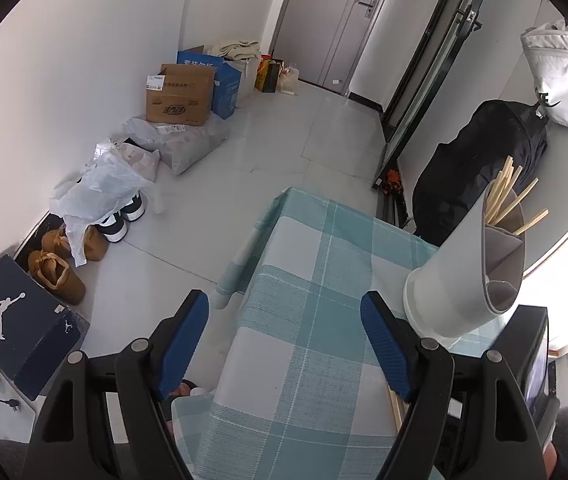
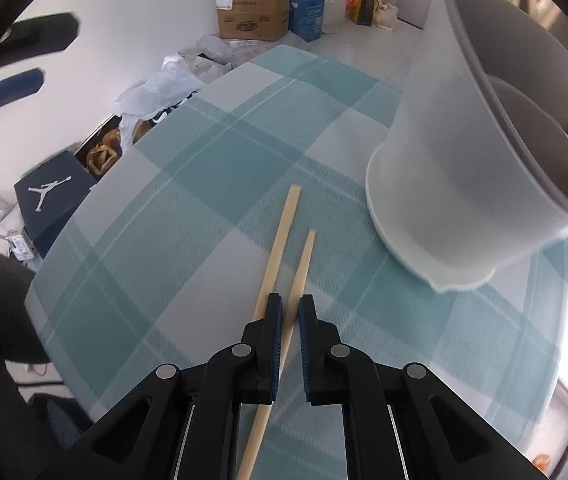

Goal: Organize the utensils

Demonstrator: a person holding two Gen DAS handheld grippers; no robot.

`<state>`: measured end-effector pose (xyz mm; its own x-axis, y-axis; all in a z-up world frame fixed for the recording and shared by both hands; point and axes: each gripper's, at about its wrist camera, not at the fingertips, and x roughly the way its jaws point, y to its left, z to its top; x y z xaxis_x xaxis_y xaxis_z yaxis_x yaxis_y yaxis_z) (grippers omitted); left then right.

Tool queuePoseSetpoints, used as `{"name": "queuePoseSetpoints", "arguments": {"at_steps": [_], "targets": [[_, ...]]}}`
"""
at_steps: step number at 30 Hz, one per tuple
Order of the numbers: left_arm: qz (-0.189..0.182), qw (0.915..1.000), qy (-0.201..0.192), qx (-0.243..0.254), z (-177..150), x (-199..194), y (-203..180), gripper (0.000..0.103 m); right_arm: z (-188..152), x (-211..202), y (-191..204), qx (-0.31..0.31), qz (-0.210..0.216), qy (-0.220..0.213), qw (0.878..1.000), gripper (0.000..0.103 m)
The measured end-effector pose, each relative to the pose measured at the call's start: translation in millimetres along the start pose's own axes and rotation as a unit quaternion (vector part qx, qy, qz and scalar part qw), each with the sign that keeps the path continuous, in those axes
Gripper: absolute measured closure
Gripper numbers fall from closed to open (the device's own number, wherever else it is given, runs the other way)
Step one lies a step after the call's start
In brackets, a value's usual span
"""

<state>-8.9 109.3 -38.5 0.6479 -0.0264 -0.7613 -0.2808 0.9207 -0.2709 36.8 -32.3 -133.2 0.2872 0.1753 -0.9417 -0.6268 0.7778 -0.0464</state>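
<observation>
Two wooden chopsticks lie side by side on the teal checked tablecloth [image 2: 188,208]. My right gripper [image 2: 291,304] is nearly shut, its jaws on either side of the right chopstick [image 2: 303,256]; the left chopstick [image 2: 280,236] lies just outside them. A white utensil holder [image 2: 463,168] stands on the cloth to the right. In the left wrist view the holder [image 1: 459,280] holds several chopsticks [image 1: 511,196]. My left gripper [image 1: 284,312] is open and empty above the table's left part; a chopstick end [image 1: 395,408] shows under its right finger.
On the floor to the left are a Jordan shoebox [image 1: 16,320], brown shoes [image 1: 60,264], plastic bags [image 1: 100,188] and cardboard boxes [image 1: 180,96]. A black bag [image 1: 479,168] and a white tote [image 1: 563,80] lie on a surface to the right.
</observation>
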Motion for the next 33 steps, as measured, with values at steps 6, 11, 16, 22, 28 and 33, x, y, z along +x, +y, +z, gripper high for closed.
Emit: {"name": "queuePoseSetpoints", "arguments": {"at_steps": [6, 11, 16, 22, 28, 33], "targets": [[-0.017, 0.9998, 0.003, -0.006, 1, 1, 6, 0.028, 11, 4, -5, 0.020, 0.019, -0.007, 1.000, 0.095], [-0.018, 0.9996, 0.019, -0.012, -1, 9, 10, 0.028, 13, -4, -13, 0.057, 0.055, -0.028, 0.996, 0.098], [-0.031, 0.9978, 0.058, -0.011, -7, 22, 5, 0.028, 2, -54, -30, 0.097, 0.088, -0.114, 0.985, 0.098], [-0.048, 0.9934, 0.104, 0.003, -15, 38, -15, 0.028, -29, -102, -65, 0.158, 0.128, -0.192, 0.960, 0.098], [-0.055, 0.9878, 0.144, 0.023, -22, 51, -44, 0.029, -63, -125, -102, 0.217, 0.171, -0.235, 0.932, 0.098], [-0.039, 0.9825, 0.167, 0.072, -27, 63, -72, 0.035, -84, -136, -124, 0.237, 0.179, -0.254, 0.920, 0.098]]}}
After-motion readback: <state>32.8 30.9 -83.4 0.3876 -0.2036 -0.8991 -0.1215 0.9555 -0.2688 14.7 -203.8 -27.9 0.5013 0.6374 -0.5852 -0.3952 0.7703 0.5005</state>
